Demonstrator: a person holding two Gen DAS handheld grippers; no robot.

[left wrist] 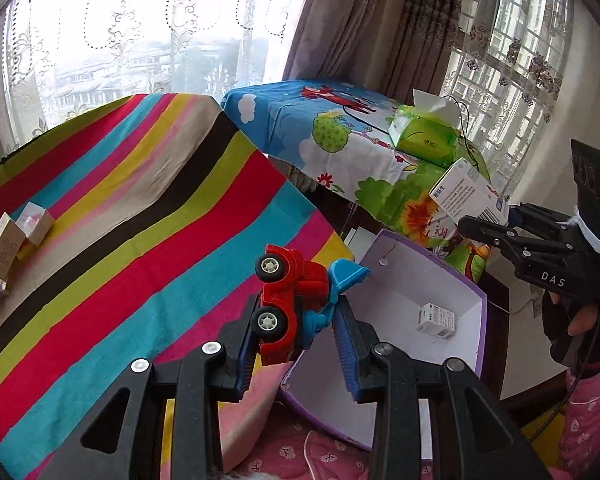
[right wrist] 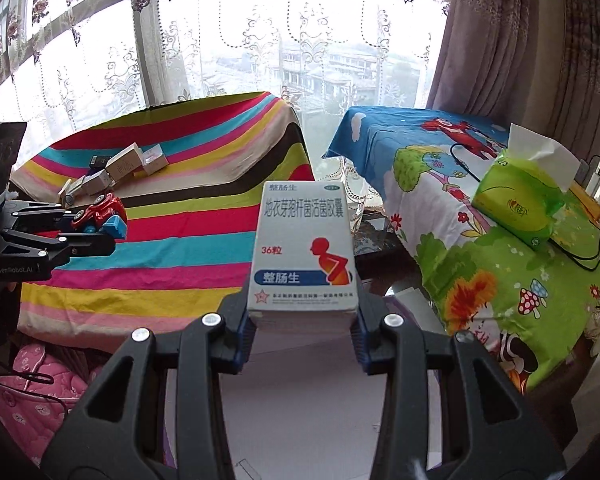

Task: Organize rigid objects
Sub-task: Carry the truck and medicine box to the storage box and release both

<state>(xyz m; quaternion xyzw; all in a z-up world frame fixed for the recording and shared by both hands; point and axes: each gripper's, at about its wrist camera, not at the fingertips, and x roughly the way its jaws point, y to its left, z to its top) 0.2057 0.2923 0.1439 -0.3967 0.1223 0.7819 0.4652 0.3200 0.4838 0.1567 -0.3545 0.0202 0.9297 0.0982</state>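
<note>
The left tool (left wrist: 296,320) is clamped on a red toy truck with a blue scoop (left wrist: 292,304), carried tipped on its side in the air above the near edge of the striped bench (left wrist: 120,208) and just beside the open purple-walled box (left wrist: 440,280). The right tool (right wrist: 302,312) is clamped on a white medicine carton (right wrist: 304,248), held upright in the air between the striped bench and the cartoon-print bench (right wrist: 500,264); in the left wrist view that carton hangs beyond the far rim of the box.

One small white carton (left wrist: 436,320) already lies on the box floor, so sorting has begun. Both held items look about ready to be dropped in. Several more cartons (right wrist: 120,168) lie clustered at the far-left part of the striped bench, still to be collected. A green tissue pack (right wrist: 516,200) sits on the cartoon-print bench; being soft, it is probably not part of the job. Roughly a third done, by my estimate.
</note>
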